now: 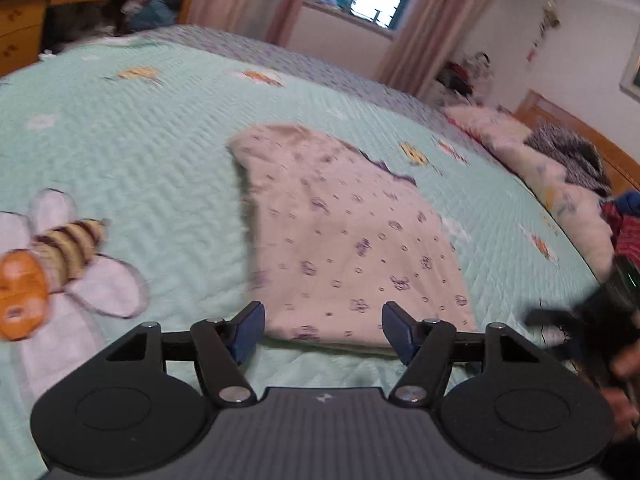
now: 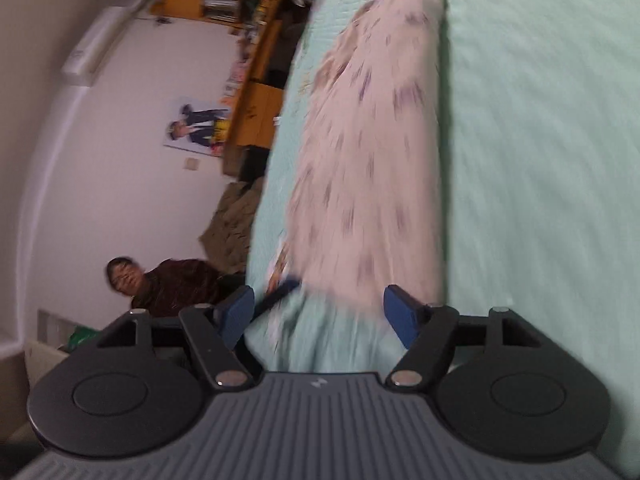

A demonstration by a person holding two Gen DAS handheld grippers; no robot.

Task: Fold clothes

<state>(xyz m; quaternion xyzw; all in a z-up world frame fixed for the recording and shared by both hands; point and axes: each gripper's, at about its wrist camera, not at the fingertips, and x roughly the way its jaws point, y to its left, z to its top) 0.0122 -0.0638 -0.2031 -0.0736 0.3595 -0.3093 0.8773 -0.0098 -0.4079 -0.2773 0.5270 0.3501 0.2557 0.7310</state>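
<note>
A pale printed garment is seen lying flat on the mint quilted bedspread, already doubled into a rough rectangle, w/ a darker trim showing at its far edge. In the left wrist view the left gripper is held low over the bed, directly in front of the garment's near short edge; both blue fingers are spread wide, approx. as wide as that edge, and nothing is held between them. The garment's long axis runs straight away from this gripper toward the far side of the bed. In the right wrist view the right gripper is likewise wide open and empty, pointed along the garment from its near end, so the cloth stretches away lengthwise ahead of the fingers; the view is rolled sideways and motion-blurred, so contact w/ the cloth can't be confirmed. A dark bar beside the near corner is prob. the other gripper's finger, though blur prevents certainty. Judged from this, the near short edge is the part to be taken next, w/ both grippers close to it; the left is squared to it more cleanly, and a fold would be carried along the long axis toward the far end.
</note>
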